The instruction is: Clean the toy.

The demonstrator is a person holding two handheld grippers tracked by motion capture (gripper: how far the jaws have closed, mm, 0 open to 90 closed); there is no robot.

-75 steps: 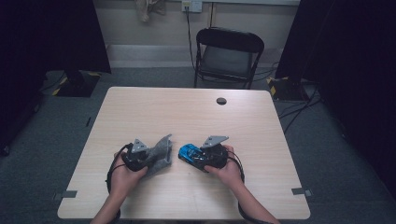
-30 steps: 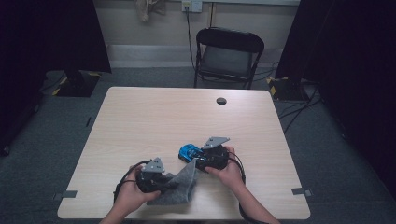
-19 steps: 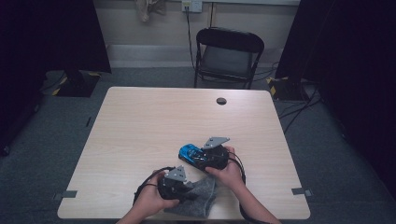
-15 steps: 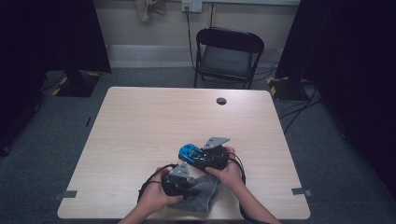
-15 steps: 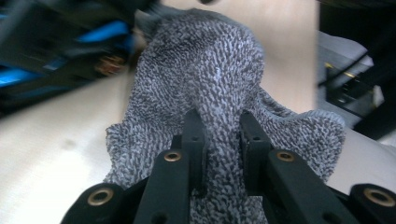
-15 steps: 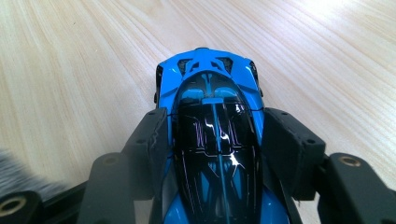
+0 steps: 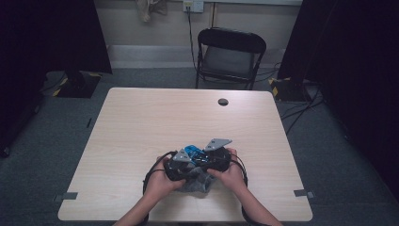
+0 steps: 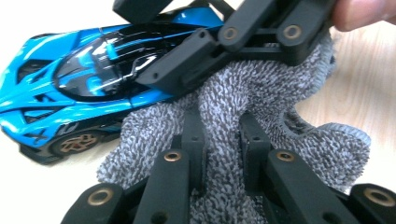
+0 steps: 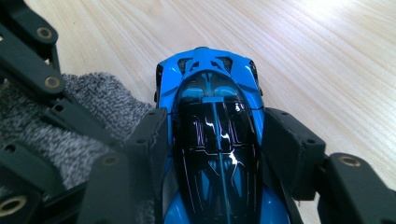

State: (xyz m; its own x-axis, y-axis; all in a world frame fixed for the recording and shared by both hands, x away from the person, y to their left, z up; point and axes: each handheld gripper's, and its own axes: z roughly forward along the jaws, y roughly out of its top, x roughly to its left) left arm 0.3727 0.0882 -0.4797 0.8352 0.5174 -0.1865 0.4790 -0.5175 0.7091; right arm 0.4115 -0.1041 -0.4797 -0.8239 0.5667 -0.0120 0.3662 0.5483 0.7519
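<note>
Jaws of right gripper (image 9: 212,140) clamp blue toy car (image 9: 212,154) by its sides, steadying it near tabletop's (image 7: 141,127) front edge; left gripper (image 8: 219,140) jaws pinched tight on grey cloth (image 8: 261,93), pressed against car's flank, likely for wiping.

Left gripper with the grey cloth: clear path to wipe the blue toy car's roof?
Probably not the roof: the right gripper clamps the blue toy car across its middle. The grey knitted cloth in the left gripper reaches the side.
</note>
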